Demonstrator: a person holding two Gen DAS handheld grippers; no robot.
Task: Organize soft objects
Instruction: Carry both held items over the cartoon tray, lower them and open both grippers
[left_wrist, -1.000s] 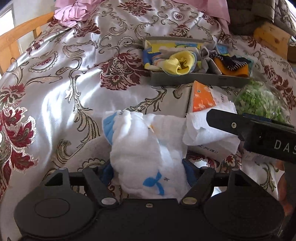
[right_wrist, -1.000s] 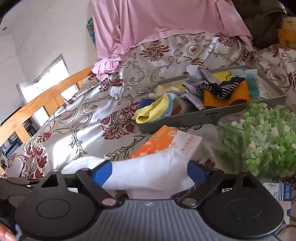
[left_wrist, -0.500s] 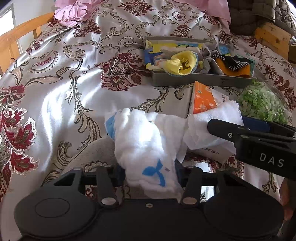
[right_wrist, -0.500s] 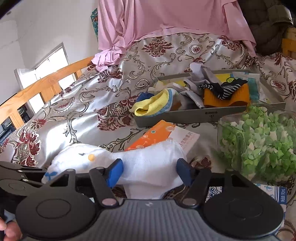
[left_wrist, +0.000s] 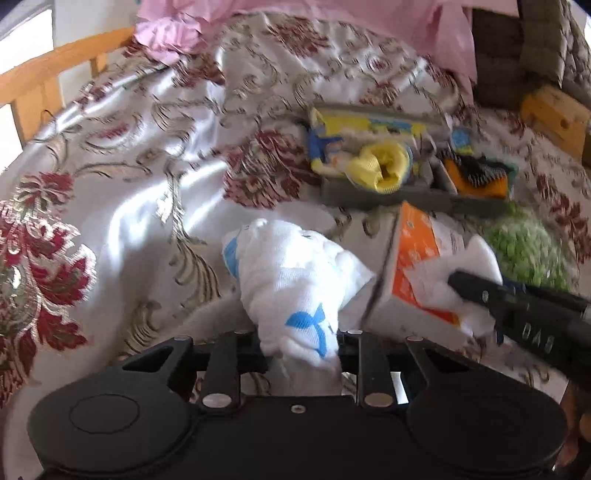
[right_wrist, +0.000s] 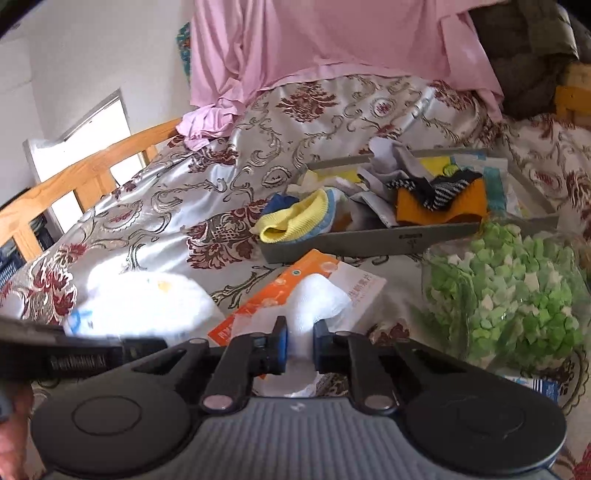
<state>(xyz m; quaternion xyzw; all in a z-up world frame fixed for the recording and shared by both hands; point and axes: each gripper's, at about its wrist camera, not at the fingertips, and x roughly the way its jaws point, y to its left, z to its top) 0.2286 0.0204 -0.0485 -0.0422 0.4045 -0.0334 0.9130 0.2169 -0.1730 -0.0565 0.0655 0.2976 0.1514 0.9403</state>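
I see the cloth (left_wrist: 295, 280) stretched across the bedspread (left_wrist: 122, 206); behind it lies the packet (left_wrist: 417, 254), then the tray (left_wrist: 388, 201) holding socks (left_wrist: 384, 170).

Both grippers angle downward, side by side. The left gripper (left_wrist: 301, 350) has its jaws closing, white cloth bunched between them. The right gripper (right_wrist: 298, 347) reaches in from the right of the left one, its jaws closing too, blue pads (right_wrist: 282, 341) pinching a fold of white cloth.
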